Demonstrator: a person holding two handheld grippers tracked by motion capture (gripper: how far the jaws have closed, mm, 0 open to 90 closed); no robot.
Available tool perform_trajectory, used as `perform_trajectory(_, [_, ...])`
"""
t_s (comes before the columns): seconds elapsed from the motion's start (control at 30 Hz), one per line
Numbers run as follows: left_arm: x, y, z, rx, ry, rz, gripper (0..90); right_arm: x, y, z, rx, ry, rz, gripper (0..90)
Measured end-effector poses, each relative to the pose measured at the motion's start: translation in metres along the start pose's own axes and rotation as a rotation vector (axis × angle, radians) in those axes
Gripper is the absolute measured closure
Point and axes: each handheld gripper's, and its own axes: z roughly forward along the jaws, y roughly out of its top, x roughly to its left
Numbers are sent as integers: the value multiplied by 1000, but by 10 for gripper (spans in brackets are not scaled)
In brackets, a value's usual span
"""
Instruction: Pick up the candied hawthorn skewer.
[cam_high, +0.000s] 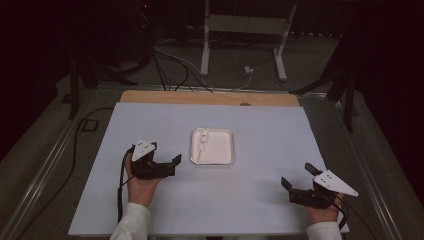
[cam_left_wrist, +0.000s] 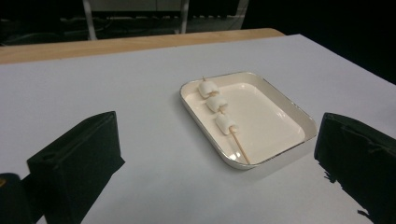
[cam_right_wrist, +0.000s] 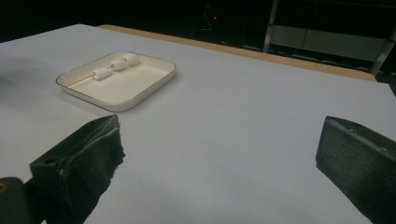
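A small white square tray (cam_high: 223, 150) sits mid-table on the pale sheet. In it lies a wooden skewer (cam_left_wrist: 219, 114) threaded with three white marshmallows, along the tray's left side in the high view. My left gripper (cam_high: 165, 154) rests open on the sheet just left of the tray, jaws wide apart and empty, pointed at it. My right gripper (cam_high: 298, 175) stands open and empty at the front right, well clear of the tray (cam_right_wrist: 140, 95). In the right gripper view the skewer (cam_right_wrist: 112, 67) lies far off to the left.
The pale sheet (cam_high: 260, 125) covers a wooden tabletop whose far edge (cam_high: 210, 97) shows at the back. Beyond it are cables (cam_high: 170, 70) on the floor and a white metal stand (cam_high: 240, 30). Metal rails run along both sides of the table.
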Motion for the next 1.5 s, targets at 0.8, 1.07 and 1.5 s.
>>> perform_trajectory(0.8, [-17,2,50,30,4,39,19,-1,0,0,1,-3,-2,5])
perform_trajectory(1.07, [-22,0,67,59,5,45,33,-1,0,0,2,-2,-4,5])
perform_trajectory(1.5, [-33,-3,93,136,-5,51,65,-1,0,0,7,-2,-1,5])
